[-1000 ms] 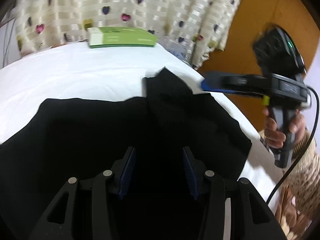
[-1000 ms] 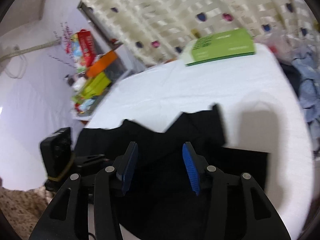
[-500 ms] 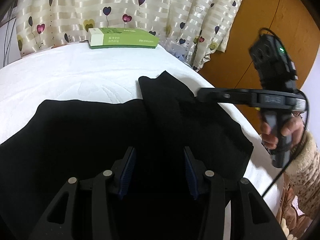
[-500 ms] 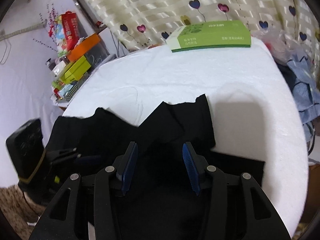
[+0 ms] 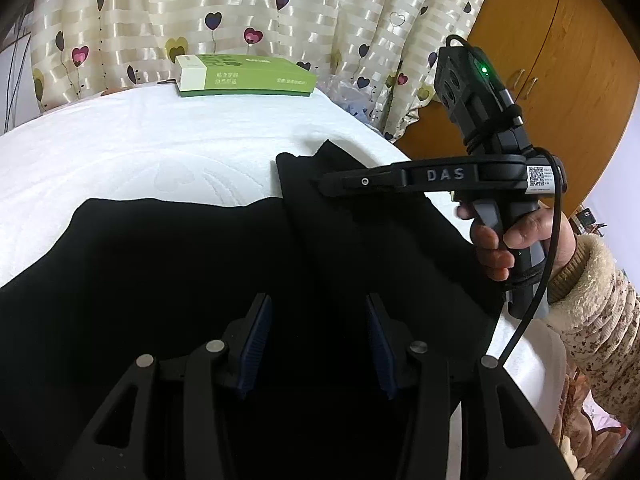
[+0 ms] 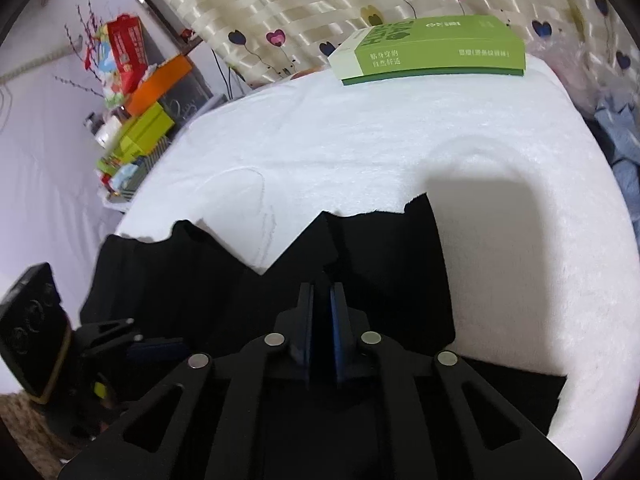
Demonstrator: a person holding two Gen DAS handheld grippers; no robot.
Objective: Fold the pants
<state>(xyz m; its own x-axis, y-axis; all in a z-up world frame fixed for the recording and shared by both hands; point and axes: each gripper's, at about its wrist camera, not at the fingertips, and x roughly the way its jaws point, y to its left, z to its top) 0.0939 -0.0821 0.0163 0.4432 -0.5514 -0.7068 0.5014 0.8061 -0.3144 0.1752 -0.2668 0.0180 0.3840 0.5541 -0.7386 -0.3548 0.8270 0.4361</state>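
Note:
Black pants [image 5: 180, 264] lie on the white bed, with a folded-over part at the right [image 5: 360, 216]. My left gripper [image 5: 316, 344] is open above the black cloth and holds nothing. My right gripper [image 6: 322, 300] has its jaws closed together over the folded part of the pants [image 6: 384, 256]; whether cloth is pinched between the black fingers is hidden. The right gripper also shows in the left wrist view [image 5: 332, 184], held by a hand above the fold. The left gripper shows at the lower left of the right wrist view [image 6: 132, 340].
A green and white box [image 5: 244, 76] lies at the far side of the white bed [image 5: 160, 152], before a heart-print curtain [image 5: 280, 12]. A wooden cabinet [image 5: 560, 80] stands at the right. Boxes clutter a shelf [image 6: 136, 112] at the left. Blue clothes [image 6: 620, 152] lie off the bed's right edge.
My right gripper has shut; its jaws were open half a second ago. It has moved lower over the folded part of the pants. The left gripper has stayed open and almost still.

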